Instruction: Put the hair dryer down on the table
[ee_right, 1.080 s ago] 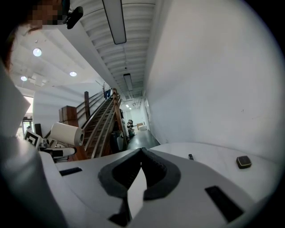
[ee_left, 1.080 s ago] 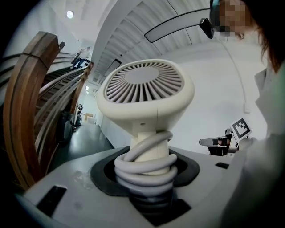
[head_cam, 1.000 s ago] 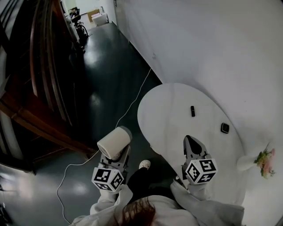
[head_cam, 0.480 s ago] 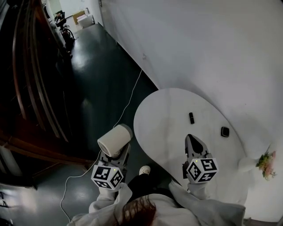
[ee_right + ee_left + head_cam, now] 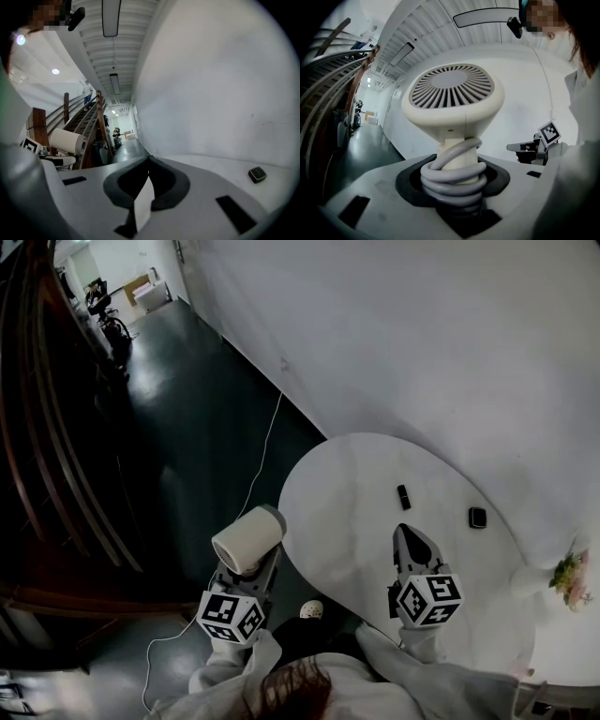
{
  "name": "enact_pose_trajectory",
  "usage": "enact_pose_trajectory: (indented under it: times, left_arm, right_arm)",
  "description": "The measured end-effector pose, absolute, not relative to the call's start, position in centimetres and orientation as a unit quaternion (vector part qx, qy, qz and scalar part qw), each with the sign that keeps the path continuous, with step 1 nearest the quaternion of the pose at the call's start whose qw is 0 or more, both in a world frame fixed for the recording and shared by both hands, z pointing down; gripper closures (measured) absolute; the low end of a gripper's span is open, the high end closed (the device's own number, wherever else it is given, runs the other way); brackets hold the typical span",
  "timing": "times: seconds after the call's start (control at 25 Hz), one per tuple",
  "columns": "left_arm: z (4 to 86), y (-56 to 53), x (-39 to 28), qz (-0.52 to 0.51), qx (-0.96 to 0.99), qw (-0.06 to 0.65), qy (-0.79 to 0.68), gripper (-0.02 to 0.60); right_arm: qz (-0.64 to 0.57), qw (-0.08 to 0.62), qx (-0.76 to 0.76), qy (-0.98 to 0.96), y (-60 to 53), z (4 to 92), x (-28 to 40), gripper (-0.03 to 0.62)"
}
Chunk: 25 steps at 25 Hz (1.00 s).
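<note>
Your cream plastic hair dryer (image 5: 452,101) is not on the surface. It stands upright in your left tongs (image 5: 454,187), which are clamped on its handle where the grey cord (image 5: 440,176) is wound round it in coils. The round slotted grille at the dryer's back end is turned toward the camera of the left gripper view. In the head view the dryer hangs over the dark glossy floor (image 5: 187,427), just beside the left edge of the white rounded surface (image 5: 342,502) and clear of it. Your right tongs (image 5: 149,161) are together at the tips with nothing between them, and they point out over the surface from its near side. On the surface beyond them lie a slim black oblong object (image 5: 403,496) and, further right, a small black square object (image 5: 477,517), the two set apart from each other. A pink-and-green flower bunch (image 5: 570,579) shows at the surface's far right. A thin white cable (image 5: 265,451) runs along the floor beside the white wall (image 5: 422,352).
</note>
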<state>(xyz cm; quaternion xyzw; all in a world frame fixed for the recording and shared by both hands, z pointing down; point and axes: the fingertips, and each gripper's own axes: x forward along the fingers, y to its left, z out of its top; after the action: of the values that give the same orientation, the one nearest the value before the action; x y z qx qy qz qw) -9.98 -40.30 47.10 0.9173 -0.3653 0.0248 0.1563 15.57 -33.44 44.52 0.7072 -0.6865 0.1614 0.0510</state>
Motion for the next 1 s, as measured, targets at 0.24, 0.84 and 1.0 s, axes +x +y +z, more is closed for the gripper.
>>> enact_pose_trajectory:
  times: [0.24,0.84,1.0]
  left_arm:
    - [48.2,-41.2,-9.6,0.029,0.924,0.168,-0.343,0.37]
    - [49.9,-44.2,-3.2,0.058,0.932,0.184,-0.308,0.37]
    - [50.7,-46.0,-1.4,0.074,0.923,0.199,-0.32,0.37]
  right_arm:
    - [0.166,0.052,0.72,-0.672,-33.5,45.3,15.3,0.545]
    - [0.175,0.058,0.755,-0.629,-33.1,45.5,20.9,0.545]
    - [0.173,0.059,0.753,-0.633,-34.2,45.4,21.6,0.545]
